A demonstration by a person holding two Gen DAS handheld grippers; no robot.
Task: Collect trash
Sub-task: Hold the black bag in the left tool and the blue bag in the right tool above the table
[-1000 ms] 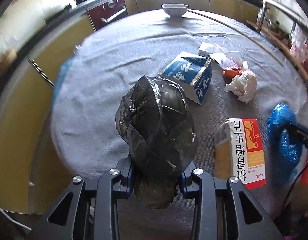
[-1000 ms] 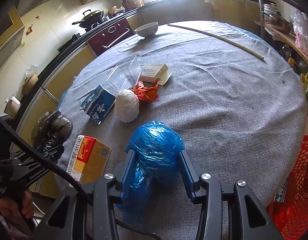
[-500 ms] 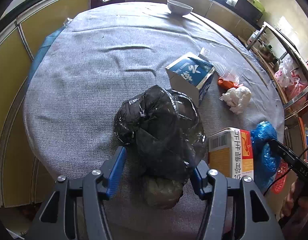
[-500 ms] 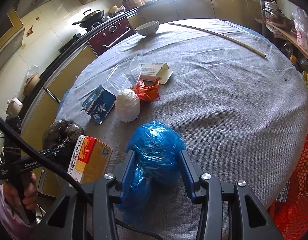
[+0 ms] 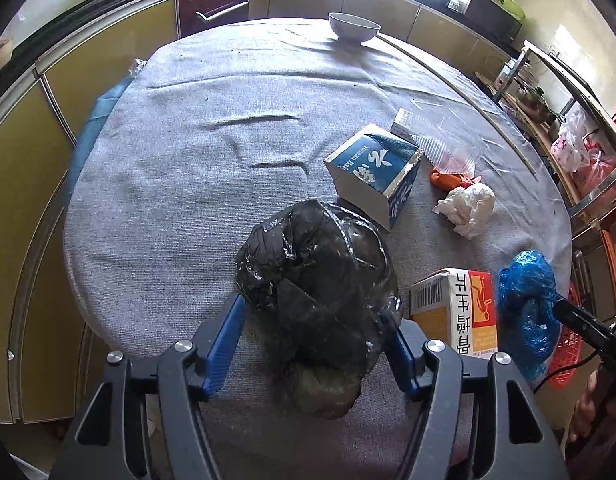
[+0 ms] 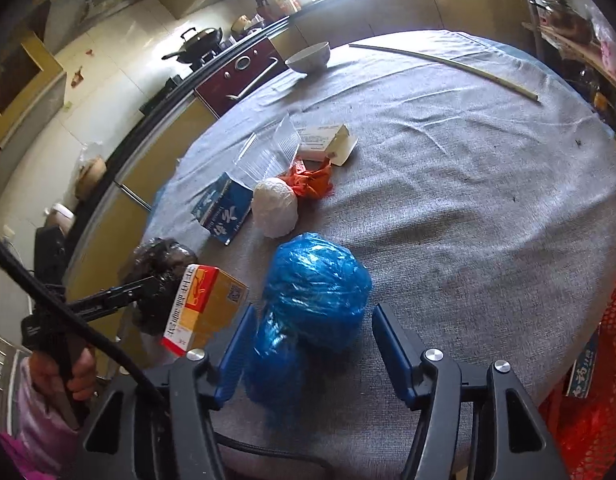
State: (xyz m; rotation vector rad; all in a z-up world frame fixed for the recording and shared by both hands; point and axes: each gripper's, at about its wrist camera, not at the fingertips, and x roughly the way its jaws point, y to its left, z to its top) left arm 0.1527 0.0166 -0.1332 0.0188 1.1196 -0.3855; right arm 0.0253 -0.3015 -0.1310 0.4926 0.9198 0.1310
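Observation:
A crumpled black plastic bag (image 5: 316, 264) rests on the grey tablecloth (image 5: 187, 180) between the jaws of my left gripper (image 5: 312, 308). Those jaws are opening, and the left pad stands apart from the bag. A blue plastic bag (image 6: 316, 280) lies between the jaws of my right gripper (image 6: 314, 309). They are opening too, with a clear gap on the right side. An orange and white box (image 5: 456, 308) stands between the two bags. Farther back lie a blue carton (image 5: 376, 168), a white tissue wad (image 5: 468, 204) and an orange wrapper (image 5: 448, 178).
A clear plastic container (image 5: 444, 140) and a small white box (image 6: 324, 142) lie mid-table. A bowl (image 5: 354, 28) and a long stick (image 6: 448, 64) sit at the far side. A red mesh basket (image 6: 604, 360) hangs off the table's right edge. Cabinets ring the table.
Both grippers widened and let go of their bags. The black bag and the blue bag now rest loose on the cloth. The left gripper tilted and shifted slightly.

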